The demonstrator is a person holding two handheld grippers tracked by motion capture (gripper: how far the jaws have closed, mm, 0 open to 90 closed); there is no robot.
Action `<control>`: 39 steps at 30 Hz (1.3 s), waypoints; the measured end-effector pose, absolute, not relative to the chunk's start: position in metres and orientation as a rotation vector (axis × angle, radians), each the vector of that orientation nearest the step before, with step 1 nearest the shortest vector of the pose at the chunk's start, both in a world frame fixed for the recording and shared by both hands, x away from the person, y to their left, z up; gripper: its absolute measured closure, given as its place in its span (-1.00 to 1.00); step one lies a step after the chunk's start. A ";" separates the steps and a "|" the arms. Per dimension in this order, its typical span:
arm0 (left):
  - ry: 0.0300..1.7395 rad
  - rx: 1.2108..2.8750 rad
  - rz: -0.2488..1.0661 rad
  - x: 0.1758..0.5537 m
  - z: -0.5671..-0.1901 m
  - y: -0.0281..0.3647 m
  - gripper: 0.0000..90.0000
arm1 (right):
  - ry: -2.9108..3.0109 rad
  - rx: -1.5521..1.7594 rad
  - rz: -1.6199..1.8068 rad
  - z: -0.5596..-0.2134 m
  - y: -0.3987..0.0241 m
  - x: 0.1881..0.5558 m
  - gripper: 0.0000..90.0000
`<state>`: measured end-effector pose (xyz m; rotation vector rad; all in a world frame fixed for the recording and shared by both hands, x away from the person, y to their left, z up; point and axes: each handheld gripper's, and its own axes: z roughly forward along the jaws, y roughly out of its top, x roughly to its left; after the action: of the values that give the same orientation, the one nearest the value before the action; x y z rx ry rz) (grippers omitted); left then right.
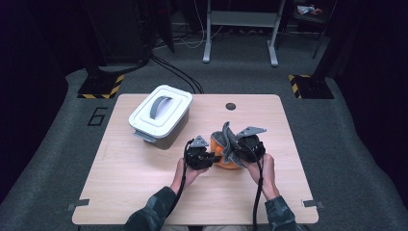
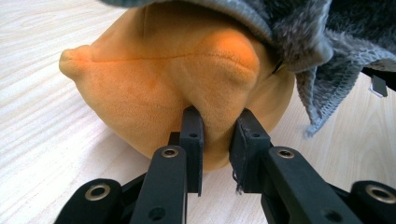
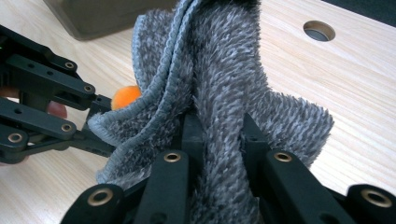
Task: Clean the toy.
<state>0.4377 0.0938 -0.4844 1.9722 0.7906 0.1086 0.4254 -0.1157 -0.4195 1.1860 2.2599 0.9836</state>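
Left claw [image 2: 216, 128] pinches the orange plush toy [image 2: 159, 88]; right claw [image 3: 219, 133] is clamped on the grey cloth [image 3: 219, 70].

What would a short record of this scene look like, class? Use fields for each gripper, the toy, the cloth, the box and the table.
left gripper: shut on orange soft toy
right gripper: shut on grey cloth
orange soft toy: resting on the table, partly under the cloth
grey cloth: bunched, draped over the toy
white box: lid on, grey handle on top, far left
table: light wood, round hole near far edge
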 end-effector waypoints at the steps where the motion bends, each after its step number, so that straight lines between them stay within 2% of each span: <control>1: 0.791 1.972 0.109 0.438 -0.484 0.094 0.69 | 2.256 1.171 0.985 -0.420 -0.117 0.426 0.72; 14: 0.808 1.957 0.098 0.439 -0.486 0.096 0.68 | 2.191 1.300 0.965 -0.434 -0.151 0.432 0.71; 29: 0.818 1.949 0.080 0.440 -0.488 0.098 0.68 | 2.201 1.548 0.887 -0.490 -0.189 0.452 0.71; 33: 0.815 1.952 0.080 0.440 -0.489 0.099 0.68 | 2.157 1.529 0.901 -0.477 -0.193 0.445 0.71; 39: 0.810 1.948 0.074 0.440 -0.490 0.099 0.68 | 2.114 1.408 0.986 -0.437 -0.188 0.427 0.71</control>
<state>0.4398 0.0987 -0.4897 1.9481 0.8102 0.0744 0.4269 -0.1876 -0.4369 1.4081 2.1144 0.9864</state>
